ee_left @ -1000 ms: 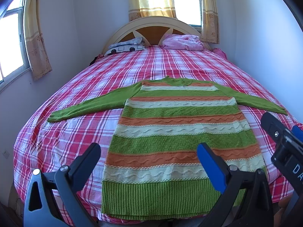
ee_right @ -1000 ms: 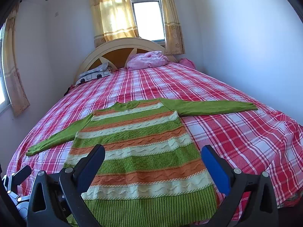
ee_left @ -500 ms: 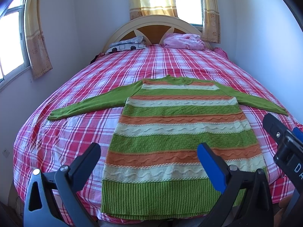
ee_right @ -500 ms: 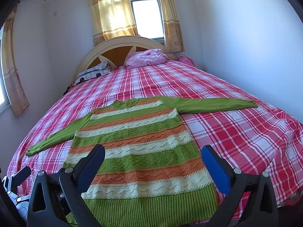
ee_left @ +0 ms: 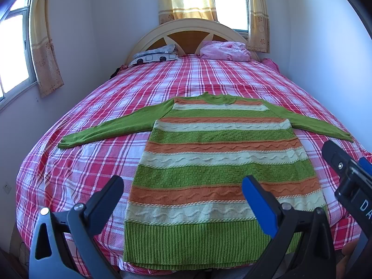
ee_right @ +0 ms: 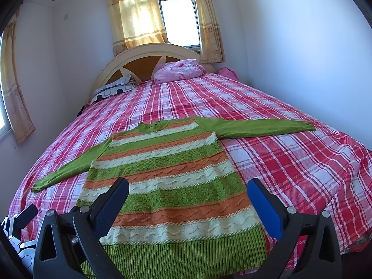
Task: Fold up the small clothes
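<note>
Left wrist view: a striped knit sweater (ee_left: 216,162) in green, orange and cream lies flat on the red plaid bedspread (ee_left: 93,162), both sleeves stretched out sideways, its ribbed hem at the near edge of the bed. The left gripper (ee_left: 182,197) hovers above the hem, jaws spread wide, holding nothing. From the right wrist view, the right gripper (ee_right: 188,200) likewise hangs above the hem, parted and empty.

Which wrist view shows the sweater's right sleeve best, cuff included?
The right wrist view: the right sleeve lies fully visible, stretched straight out to its cuff on the plaid bedspread. The left wrist view shows the same sleeve foreshortened near the frame edge, just above the right claw.
</note>
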`<state>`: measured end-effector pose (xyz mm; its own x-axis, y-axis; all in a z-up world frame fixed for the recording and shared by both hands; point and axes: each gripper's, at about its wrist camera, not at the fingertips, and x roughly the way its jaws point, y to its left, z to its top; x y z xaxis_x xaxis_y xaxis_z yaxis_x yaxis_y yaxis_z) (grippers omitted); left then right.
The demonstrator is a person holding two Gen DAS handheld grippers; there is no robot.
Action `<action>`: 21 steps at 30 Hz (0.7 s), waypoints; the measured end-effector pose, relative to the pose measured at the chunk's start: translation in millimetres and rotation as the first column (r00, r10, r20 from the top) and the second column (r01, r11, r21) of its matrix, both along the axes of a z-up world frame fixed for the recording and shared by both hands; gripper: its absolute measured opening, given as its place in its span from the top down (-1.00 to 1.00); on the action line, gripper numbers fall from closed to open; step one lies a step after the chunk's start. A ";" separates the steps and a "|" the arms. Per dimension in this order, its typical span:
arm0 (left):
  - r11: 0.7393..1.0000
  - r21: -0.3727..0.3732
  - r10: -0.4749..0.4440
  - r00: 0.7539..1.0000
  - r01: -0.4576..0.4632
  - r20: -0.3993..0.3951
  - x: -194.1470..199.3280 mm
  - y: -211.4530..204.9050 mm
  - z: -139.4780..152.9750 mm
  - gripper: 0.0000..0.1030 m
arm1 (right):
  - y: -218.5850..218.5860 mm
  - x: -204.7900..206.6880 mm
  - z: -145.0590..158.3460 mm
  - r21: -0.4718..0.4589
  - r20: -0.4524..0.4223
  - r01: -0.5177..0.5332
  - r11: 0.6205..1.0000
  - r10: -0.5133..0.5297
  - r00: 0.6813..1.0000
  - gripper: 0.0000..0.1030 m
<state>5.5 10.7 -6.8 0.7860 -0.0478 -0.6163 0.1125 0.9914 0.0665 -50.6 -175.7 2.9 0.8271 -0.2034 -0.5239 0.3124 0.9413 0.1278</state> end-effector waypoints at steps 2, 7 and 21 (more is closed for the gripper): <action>1.000 0.000 -0.001 1.000 0.001 0.000 -0.1 -0.3 -0.3 -1.00 | -0.5 0.2 -0.2 0.001 0.000 0.000 1.000 0.000 1.000 -0.98; 1.000 0.002 -0.004 1.000 0.004 -0.001 -0.3 -2.2 -0.8 -1.00 | -0.8 0.3 -0.8 0.003 0.004 0.000 1.000 0.000 1.000 -0.98; 1.000 -0.006 -0.005 1.000 0.005 -0.004 -1.4 -3.6 -1.9 -1.00 | -1.3 0.5 -3.0 0.003 -0.004 0.000 1.000 0.000 1.000 -0.98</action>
<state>4.1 7.2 -8.8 0.7832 -0.0556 -0.6193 0.1178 0.9912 0.0600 -50.1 -177.0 0.0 0.8251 -0.2017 -0.5278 0.3127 0.9410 0.1292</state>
